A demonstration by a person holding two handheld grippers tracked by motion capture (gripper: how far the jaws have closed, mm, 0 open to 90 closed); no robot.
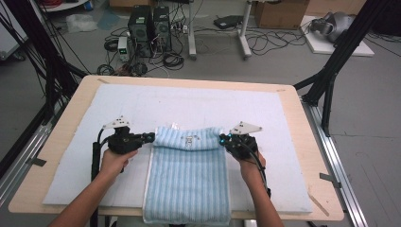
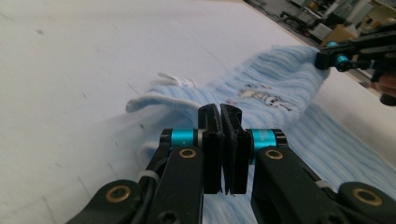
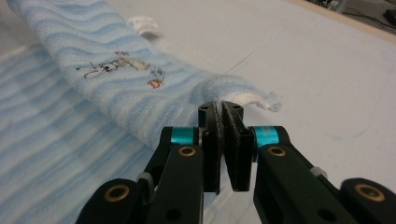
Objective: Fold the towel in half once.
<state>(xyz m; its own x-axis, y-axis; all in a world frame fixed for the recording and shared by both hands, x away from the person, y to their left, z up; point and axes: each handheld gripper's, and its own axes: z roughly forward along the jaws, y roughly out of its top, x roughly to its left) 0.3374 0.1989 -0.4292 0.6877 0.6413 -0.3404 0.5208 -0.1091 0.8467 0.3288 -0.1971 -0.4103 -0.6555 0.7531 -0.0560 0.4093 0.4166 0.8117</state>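
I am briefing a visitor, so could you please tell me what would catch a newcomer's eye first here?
A striped light blue towel lies at the table's near edge, its far end folded over with a small embroidered picture on the fold. The left tongs and right tongs sit at that fold's two corners, jaws closed.

The pale blue striped towel (image 1: 188, 179), at lower centre of the high view, is soft terry cloth with a ribbed, fuzzy weave, a small stitched motif and a white fabric label (image 3: 144, 23) at its rolled upper edge. It lies on a matt white foam-like mat (image 1: 274, 123) with a faintly grainy face, which covers a smooth light wooden tabletop (image 1: 66, 127) showing at the left of that view. The left gripper (image 2: 220, 112) and right gripper (image 3: 221, 108), at the bottom centre of their own views, are matt black plastic with glossy teal metal collars, brass-coloured rivets and rough-textured black pads.
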